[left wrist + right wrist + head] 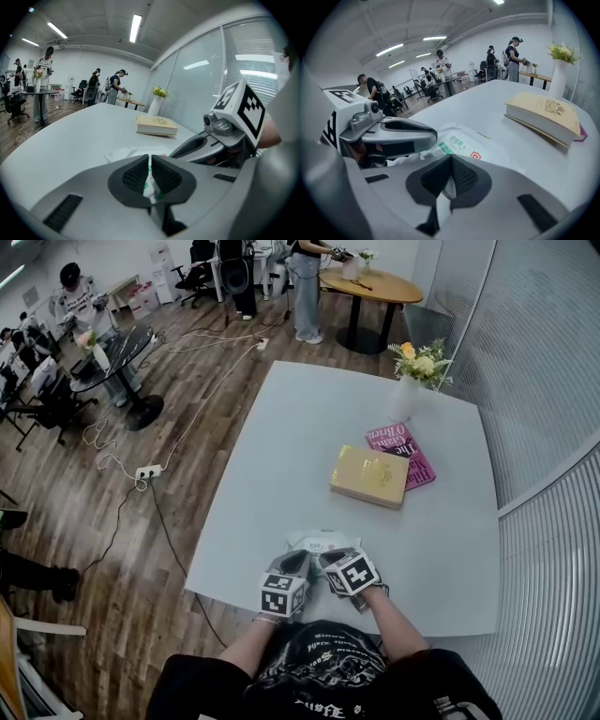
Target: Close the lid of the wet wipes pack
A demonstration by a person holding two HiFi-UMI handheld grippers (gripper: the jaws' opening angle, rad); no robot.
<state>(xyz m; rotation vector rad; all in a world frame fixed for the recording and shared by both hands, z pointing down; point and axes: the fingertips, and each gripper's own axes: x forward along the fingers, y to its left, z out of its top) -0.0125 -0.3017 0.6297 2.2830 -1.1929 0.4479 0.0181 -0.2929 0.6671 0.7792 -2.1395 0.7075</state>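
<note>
Head view: white table (281,474). wet wipes pack (319,542) lies flat at the near edge, lower centre of frame. left gripper (298,563) and right gripper (330,561) sit side by side at the pack's near end, tips on it. Upper right of the table: white vase (404,399) holding yellow and white flowers (420,360). Just below it, a tan book (368,476) lies on top of a pink book (419,468).

Left gripper view: jaws drawn in narrow. A thin edge of the pack's white, green-printed wrapper is pinched between the pads at bottom centre. The rest of the pack spreads on the table just beyond the tips. Right gripper is at the right edge, close alongside. Tan book and vase are further back, centre.

Right gripper view: jaws closed, pads meeting at the tips at lower centre. White shows in the slit behind them; cannot tell if wrapper is caught there. Pack lies directly ahead, green label and red emblem facing up; lid not made out. Left gripper at left rests on the pack.
</note>
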